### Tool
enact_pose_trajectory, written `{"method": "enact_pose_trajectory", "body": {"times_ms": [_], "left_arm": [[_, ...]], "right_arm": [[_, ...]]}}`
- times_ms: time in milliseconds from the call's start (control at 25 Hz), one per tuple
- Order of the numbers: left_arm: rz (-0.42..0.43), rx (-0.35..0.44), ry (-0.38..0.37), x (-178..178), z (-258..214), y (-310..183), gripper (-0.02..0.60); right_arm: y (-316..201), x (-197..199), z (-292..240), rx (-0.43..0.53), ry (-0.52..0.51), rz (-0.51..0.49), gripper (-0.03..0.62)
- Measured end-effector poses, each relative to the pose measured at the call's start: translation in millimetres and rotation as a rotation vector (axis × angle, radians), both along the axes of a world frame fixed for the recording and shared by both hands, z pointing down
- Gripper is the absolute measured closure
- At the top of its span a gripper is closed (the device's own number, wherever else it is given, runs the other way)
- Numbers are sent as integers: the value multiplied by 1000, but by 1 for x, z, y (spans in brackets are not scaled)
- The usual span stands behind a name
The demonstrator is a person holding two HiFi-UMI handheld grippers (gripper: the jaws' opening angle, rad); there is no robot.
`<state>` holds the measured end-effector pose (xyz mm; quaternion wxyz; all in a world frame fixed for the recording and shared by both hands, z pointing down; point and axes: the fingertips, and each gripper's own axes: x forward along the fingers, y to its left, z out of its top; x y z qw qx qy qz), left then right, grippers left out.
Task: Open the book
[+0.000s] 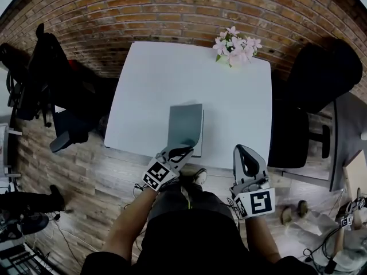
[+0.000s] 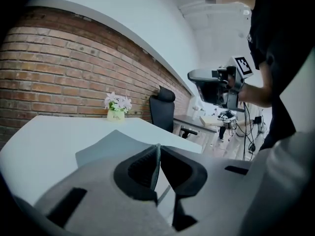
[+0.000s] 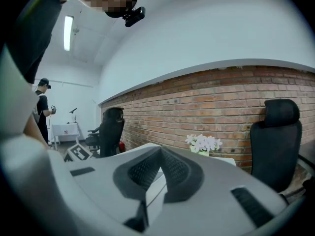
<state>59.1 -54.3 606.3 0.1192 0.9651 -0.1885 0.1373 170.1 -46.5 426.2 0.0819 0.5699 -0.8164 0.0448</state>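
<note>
A grey-green book (image 1: 200,135) lies on the white table (image 1: 155,79) near its front edge. Its front cover (image 1: 184,125) stands lifted off the pages. My left gripper (image 1: 182,149) is shut on the near edge of that cover. In the left gripper view the thin cover (image 2: 113,144) runs between the pads of that gripper (image 2: 157,155). My right gripper (image 1: 245,153) hovers at the table's front edge, right of the book, touching nothing. In its own view the jaws of the right gripper (image 3: 160,154) meet at the tips with nothing in them.
A pot of pink flowers (image 1: 236,46) stands at the table's far right corner, before a brick wall. One black office chair (image 1: 321,73) stands right of the table, another chair (image 1: 51,67) to its left. A person (image 3: 42,102) stands far off.
</note>
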Motion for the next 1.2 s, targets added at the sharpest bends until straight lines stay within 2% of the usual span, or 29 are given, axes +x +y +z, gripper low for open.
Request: {"method": "enact_pose_trajectory", "body": {"times_ms": [160,480,760,1200], "left_arm": [[-73,6,66,-18,-22,-8,541],[-184,8,136,-57,-48,-20,541],[-357,-42,254,-104,-60,-32,541],[-598,-134,377,-186,-48,-53,541]], "right_arm": [[-5,-9,1,-3,3,-19,580],[-20,-34,-2,7,2,-71,580],[-34,-54,-7,20,9,-107,580],[-50,-74,-9,20,19,-119,580]]}}
